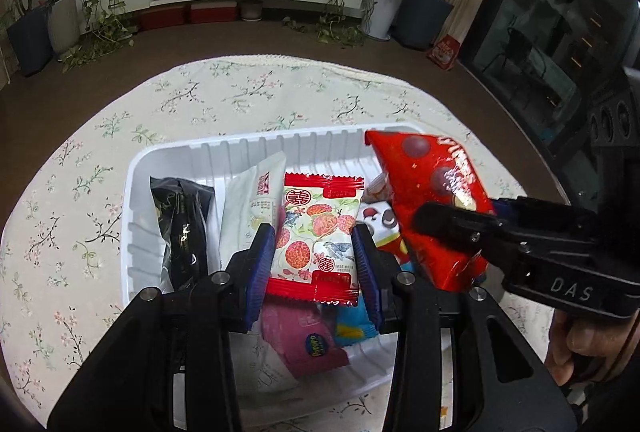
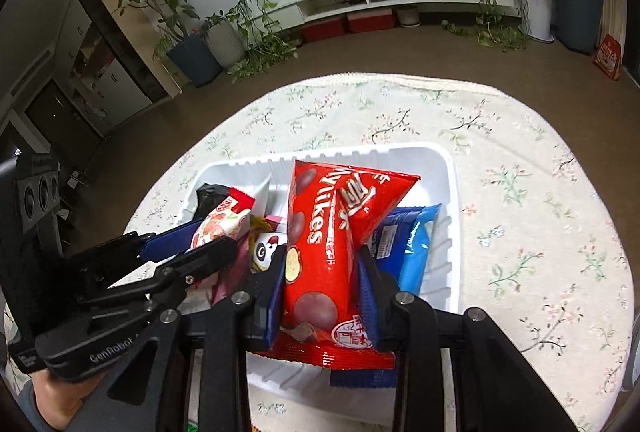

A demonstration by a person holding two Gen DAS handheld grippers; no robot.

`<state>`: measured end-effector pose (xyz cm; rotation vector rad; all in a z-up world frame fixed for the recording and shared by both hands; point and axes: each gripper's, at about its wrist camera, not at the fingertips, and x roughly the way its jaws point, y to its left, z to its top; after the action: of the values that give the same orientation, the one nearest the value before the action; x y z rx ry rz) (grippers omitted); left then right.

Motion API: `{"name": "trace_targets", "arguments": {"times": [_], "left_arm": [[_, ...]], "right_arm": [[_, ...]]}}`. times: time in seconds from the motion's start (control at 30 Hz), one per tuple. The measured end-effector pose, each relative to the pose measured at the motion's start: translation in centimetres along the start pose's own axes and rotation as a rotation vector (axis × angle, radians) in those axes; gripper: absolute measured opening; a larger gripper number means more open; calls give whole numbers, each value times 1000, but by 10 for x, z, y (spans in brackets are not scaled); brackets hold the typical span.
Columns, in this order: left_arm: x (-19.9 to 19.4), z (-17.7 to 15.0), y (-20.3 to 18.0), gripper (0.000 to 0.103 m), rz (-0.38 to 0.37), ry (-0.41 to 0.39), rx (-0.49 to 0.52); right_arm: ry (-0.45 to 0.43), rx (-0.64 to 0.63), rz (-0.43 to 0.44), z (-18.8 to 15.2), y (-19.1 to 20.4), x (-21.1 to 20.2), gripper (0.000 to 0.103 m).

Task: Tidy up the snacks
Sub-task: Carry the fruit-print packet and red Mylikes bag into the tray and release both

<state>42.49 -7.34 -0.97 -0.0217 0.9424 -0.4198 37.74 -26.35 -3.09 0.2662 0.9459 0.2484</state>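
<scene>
My left gripper (image 1: 316,244) is shut on a white lychee-print packet with red ends (image 1: 316,232), held over the white ribbed tray (image 1: 168,152). My right gripper (image 2: 324,272) is shut on a red Mylikes bag (image 2: 320,244), also above the tray (image 2: 440,168). In the left wrist view the red bag (image 1: 432,200) and the right gripper (image 1: 460,228) come in from the right. The right wrist view shows the left gripper (image 2: 200,244) at the left with its lychee packet (image 2: 220,222). Both packets hang close side by side.
In the tray lie a black packet (image 1: 182,224), a white packet (image 1: 252,208), a pink packet (image 1: 304,336), a panda-print packet (image 2: 264,248) and blue packets (image 2: 416,244). The tray rests on a floral tablecloth (image 1: 80,192). Potted plants and a TV cabinet line the far wall.
</scene>
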Motion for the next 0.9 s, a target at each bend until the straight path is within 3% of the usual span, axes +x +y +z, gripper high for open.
{"name": "trace_targets", "arguments": {"times": [0.3, 0.47, 0.63, 0.73, 0.8, 0.87, 0.9], "left_arm": [[25, -6, -8, 41, 40, -1, 33], [30, -6, -5, 46, 22, -6, 37], [20, -5, -1, 62, 19, -39, 19], [12, -5, 2, 75, 15, -59, 0], [2, -6, 5, 76, 8, -69, -2], [-5, -6, 5, 77, 7, -77, -6], [-10, -6, 4, 83, 4, -83, -9]], "right_arm": [[3, -41, -59, -2, 5, 14, 42], [8, -53, -85, -4, 4, 15, 46], [8, -37, -89, -1, -1, 15, 50], [-3, -23, -93, -1, -3, 11, 63], [-14, 2, -84, -1, -8, 6, 72], [-28, 30, -67, -1, -12, 1, 74], [-35, 41, -62, -1, -13, -3, 74]]}}
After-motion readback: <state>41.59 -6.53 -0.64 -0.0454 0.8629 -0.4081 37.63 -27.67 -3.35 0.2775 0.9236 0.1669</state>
